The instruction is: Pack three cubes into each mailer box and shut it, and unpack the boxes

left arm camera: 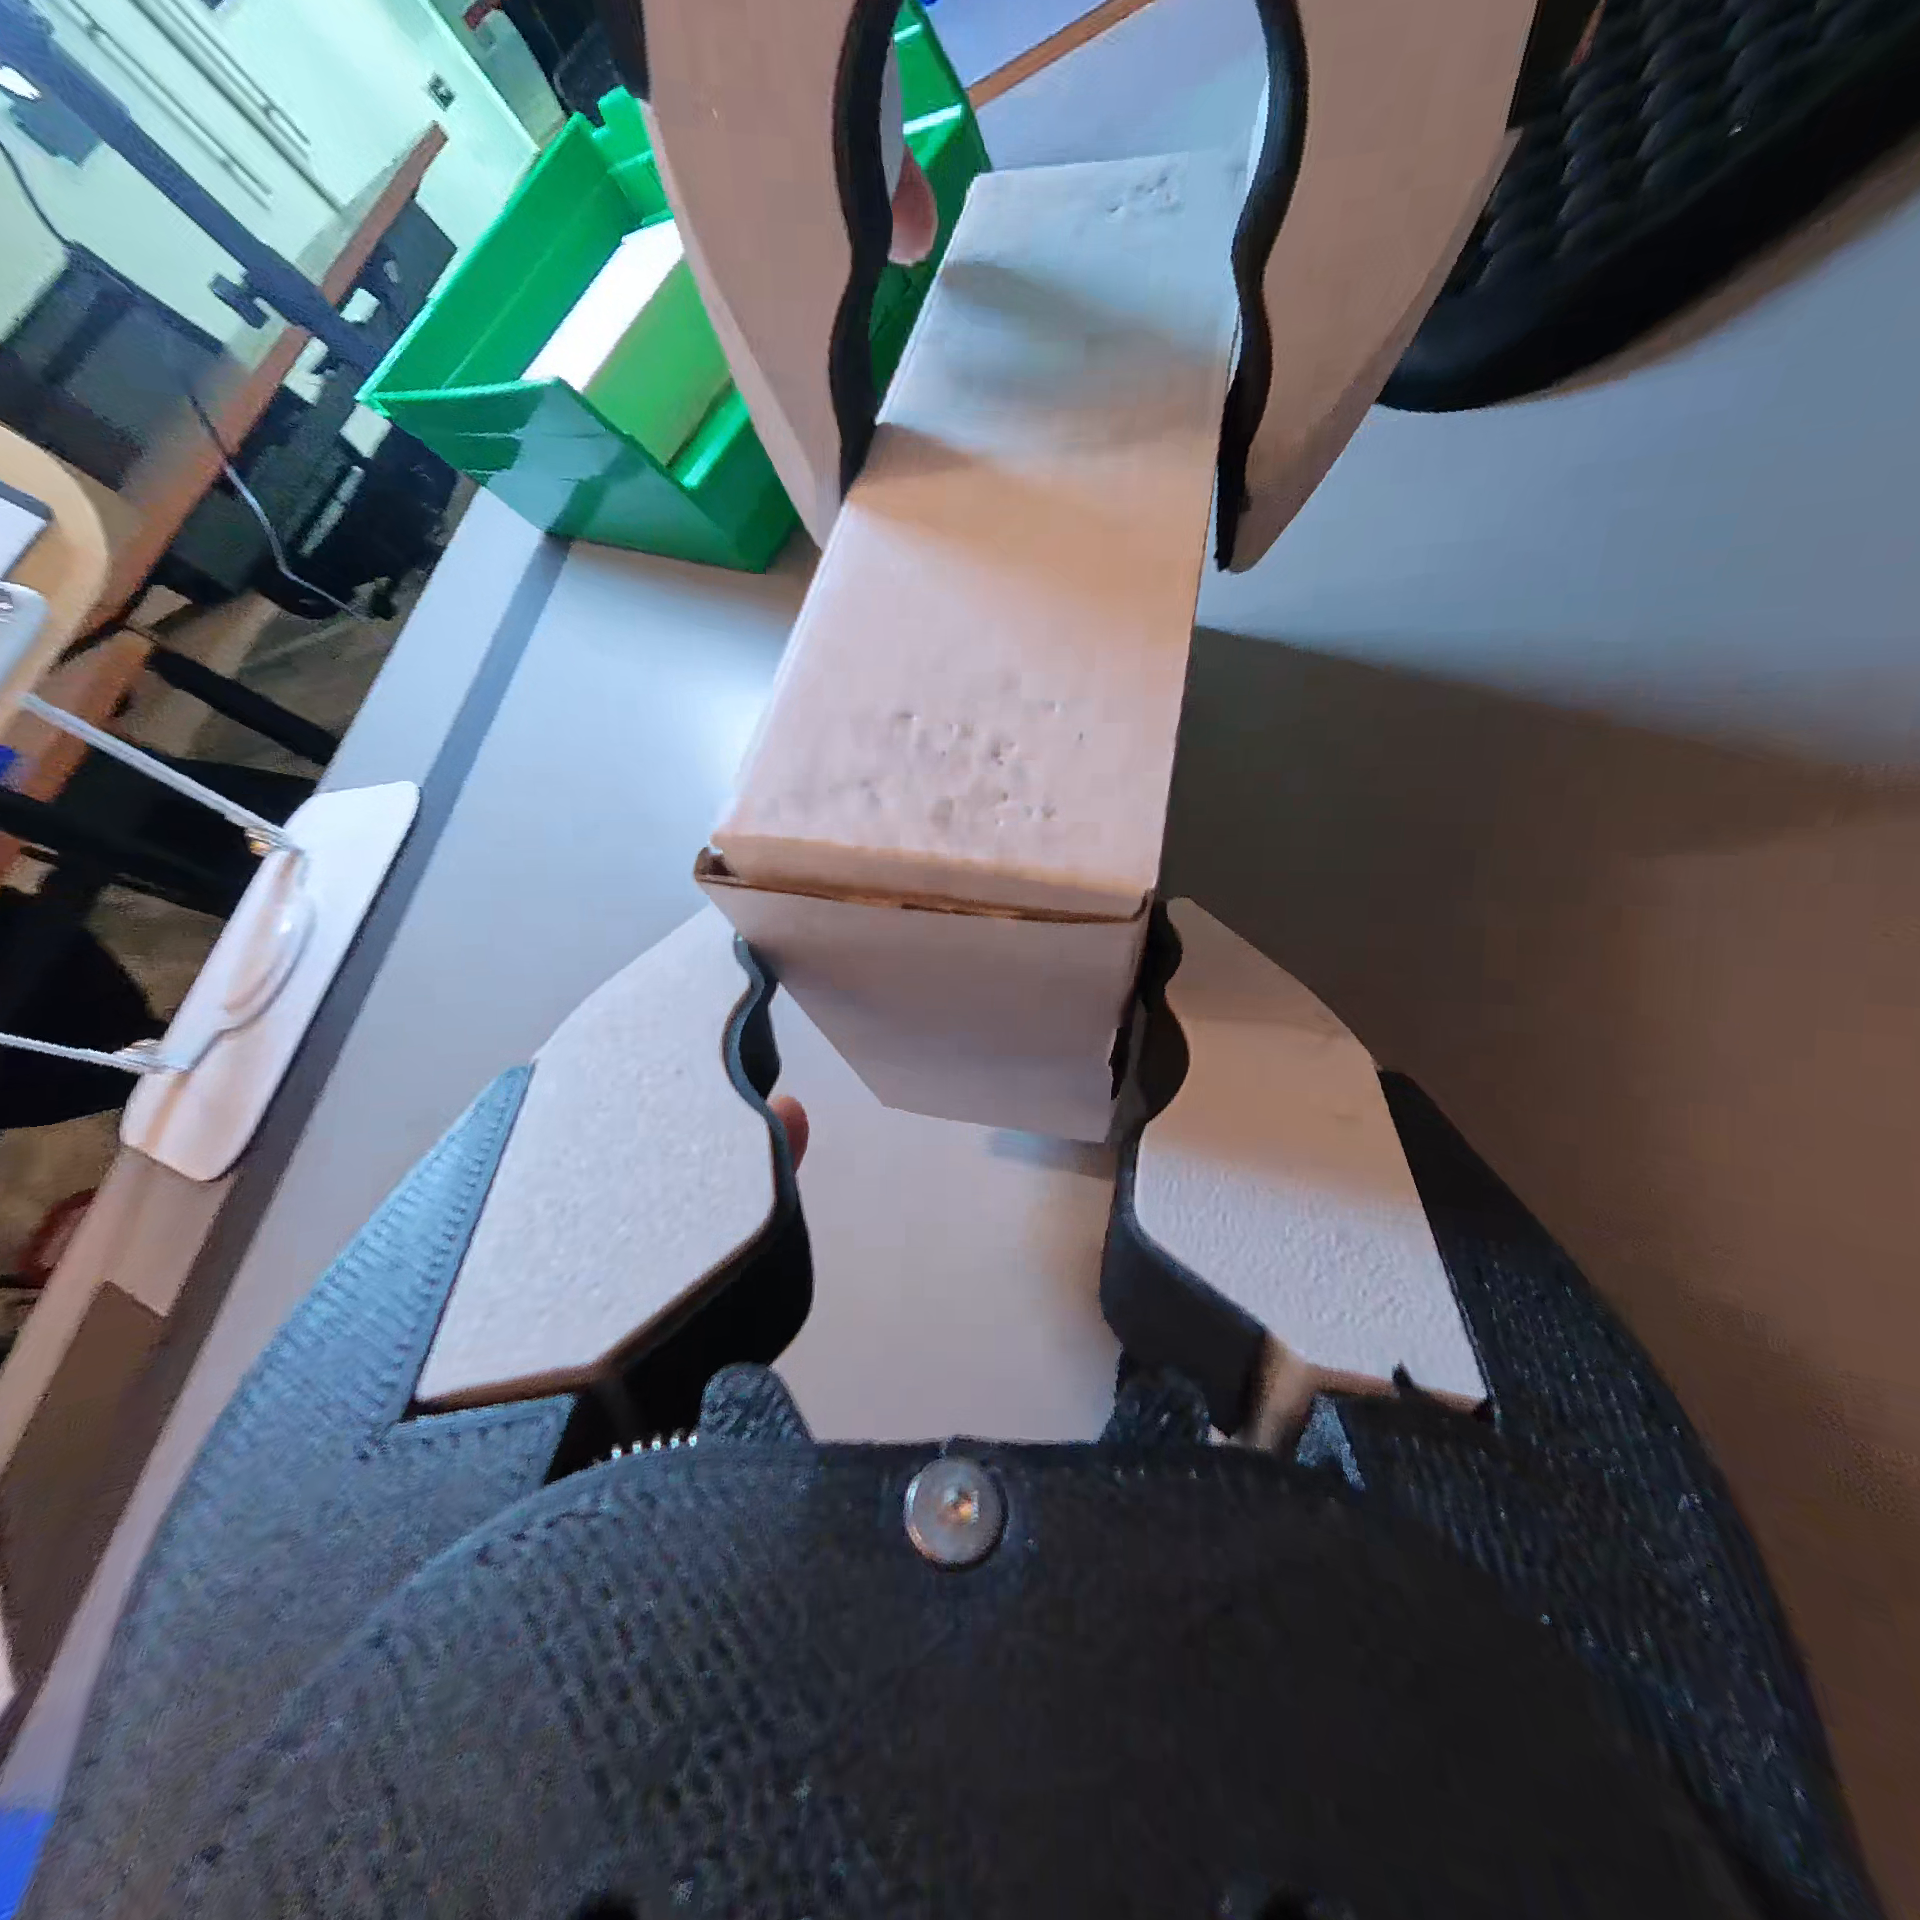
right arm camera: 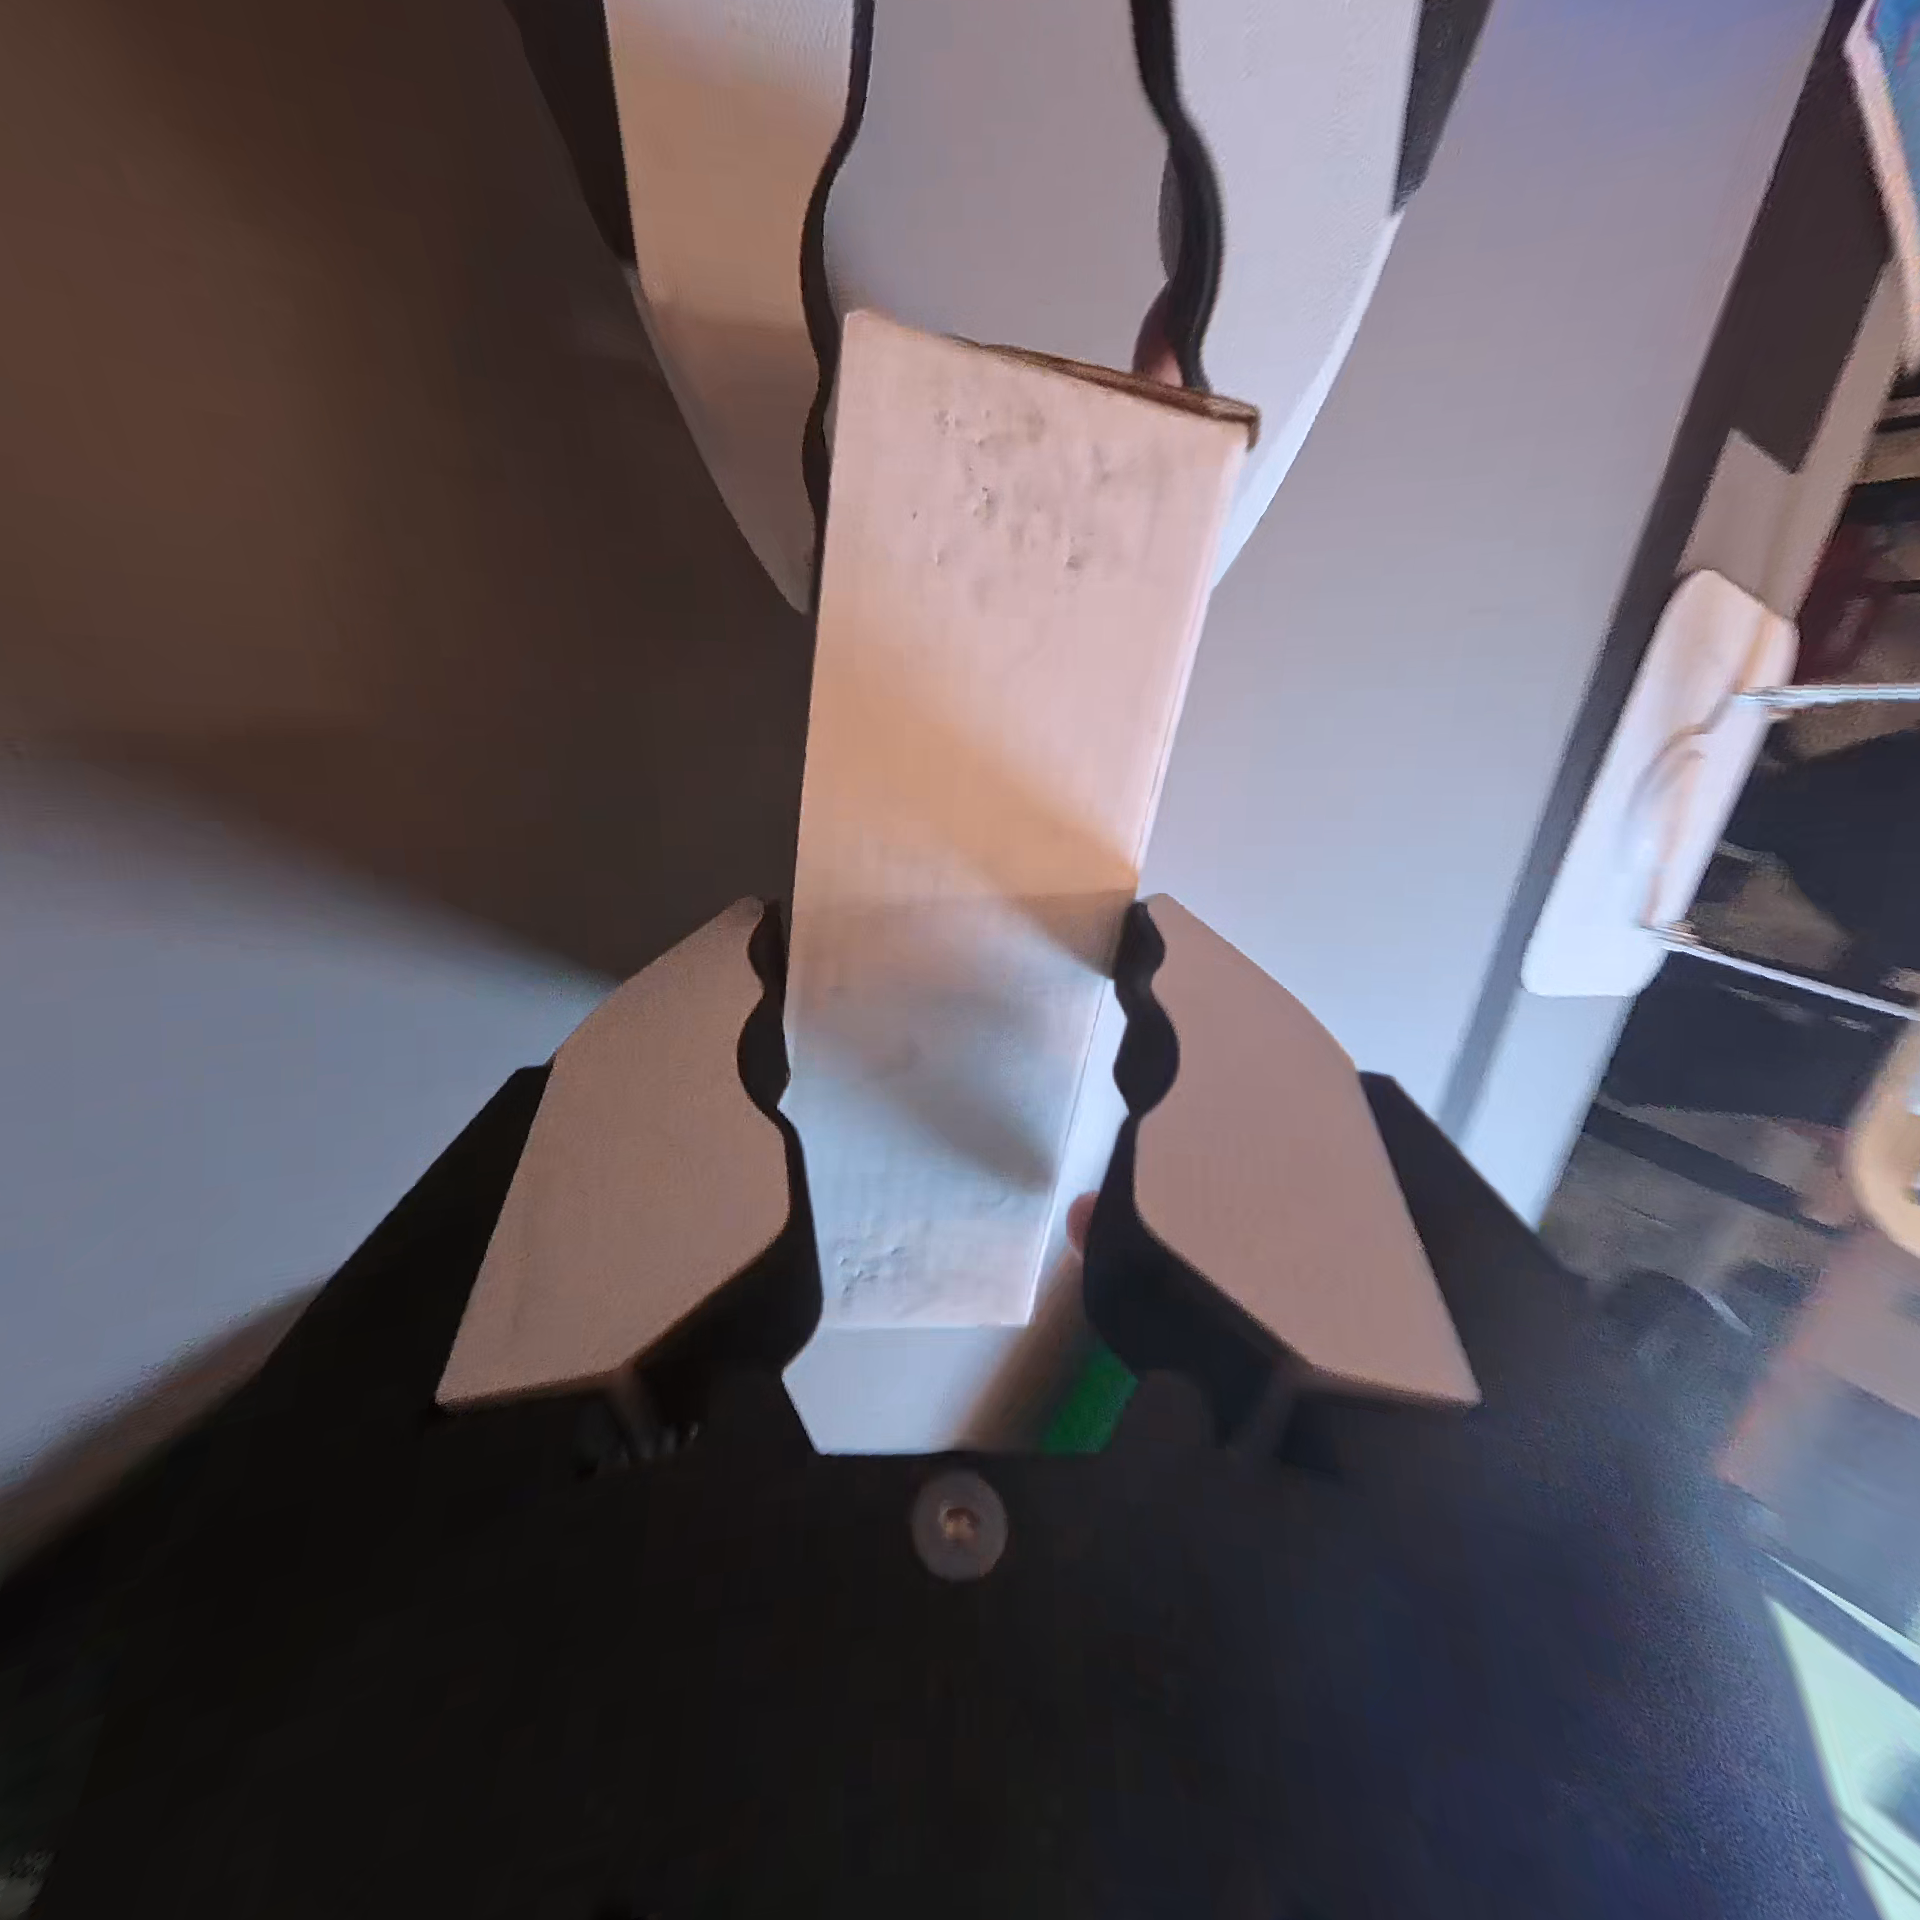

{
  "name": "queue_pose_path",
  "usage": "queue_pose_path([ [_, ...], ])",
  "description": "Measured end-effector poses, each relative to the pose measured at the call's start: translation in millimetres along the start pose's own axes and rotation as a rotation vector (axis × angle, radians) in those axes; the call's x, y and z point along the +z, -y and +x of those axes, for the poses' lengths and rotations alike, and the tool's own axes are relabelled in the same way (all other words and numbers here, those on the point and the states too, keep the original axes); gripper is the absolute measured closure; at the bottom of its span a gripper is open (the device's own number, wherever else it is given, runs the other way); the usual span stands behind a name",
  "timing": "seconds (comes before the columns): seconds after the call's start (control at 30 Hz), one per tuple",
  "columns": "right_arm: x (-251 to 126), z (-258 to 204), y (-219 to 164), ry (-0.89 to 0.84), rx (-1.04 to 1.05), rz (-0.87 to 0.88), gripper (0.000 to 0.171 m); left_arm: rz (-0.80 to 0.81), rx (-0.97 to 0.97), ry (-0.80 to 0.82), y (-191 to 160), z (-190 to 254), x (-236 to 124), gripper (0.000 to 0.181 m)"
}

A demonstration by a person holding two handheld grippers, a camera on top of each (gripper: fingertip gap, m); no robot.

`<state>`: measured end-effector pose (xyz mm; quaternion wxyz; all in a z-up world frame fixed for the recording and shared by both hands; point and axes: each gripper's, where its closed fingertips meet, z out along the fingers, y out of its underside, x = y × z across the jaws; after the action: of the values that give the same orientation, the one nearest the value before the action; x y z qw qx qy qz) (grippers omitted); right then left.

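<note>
A closed white mailer box point(left arm camera: 987, 623) is held in the air over the grey table point(left arm camera: 623, 665), gripped at both ends. My left gripper point(left arm camera: 945, 997) is shut on the end nearest its camera, where the lid seam shows. My right gripper point(left arm camera: 1049, 312) is shut on the far end. In the right wrist view the same box point(right arm camera: 997, 675) runs away from my right gripper point(right arm camera: 951, 1039) to my left gripper point(right arm camera: 1008, 312) at the top. No cubes are visible.
A green bin point(left arm camera: 582, 436) stands at the back left of the table with another white box point(left arm camera: 623, 322) in it. A white flat base with a wire frame point(left arm camera: 270, 966) sits at the table's left edge, also in the right wrist view point(right arm camera: 1652, 800).
</note>
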<state>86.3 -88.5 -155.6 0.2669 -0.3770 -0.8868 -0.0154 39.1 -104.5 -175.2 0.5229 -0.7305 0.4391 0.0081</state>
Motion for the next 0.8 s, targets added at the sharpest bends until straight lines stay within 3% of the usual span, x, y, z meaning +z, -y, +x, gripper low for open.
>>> queue_pose_path([
  [0.1,-4.2,11.8,-4.9,-0.094,-0.057,-0.03,0.11,0.05,0.016,0.077,10.5,-8.7,-6.7,0.113],
  [0.23,-26.3,40.8,-33.8,-0.195,0.005,-0.088,0.11,0.165,-0.155,0.153,21.1,-41.2,-31.2,0.108],
  [0.37,-76.1,106.9,-95.8,-0.423,0.136,-0.21,0.11,0.257,-0.347,0.18,14.4,-67.8,-52.1,0.118],
  [0.5,-103.0,163.8,-179.4,-0.598,0.211,-0.403,0.11,0.247,-0.352,0.199,6.2,-69.7,-51.1,0.12],
  [0.6,-91.0,189.9,-237.3,-0.653,0.241,-0.508,0.111,0.231,-0.346,0.197,2.7,-66.1,-48.2,0.12],
  [0.8,-30.8,222.0,-323.5,-0.712,0.217,-0.647,0.111,0.206,-0.422,0.196,-14.3,-69.0,-45.2,0.123],
])
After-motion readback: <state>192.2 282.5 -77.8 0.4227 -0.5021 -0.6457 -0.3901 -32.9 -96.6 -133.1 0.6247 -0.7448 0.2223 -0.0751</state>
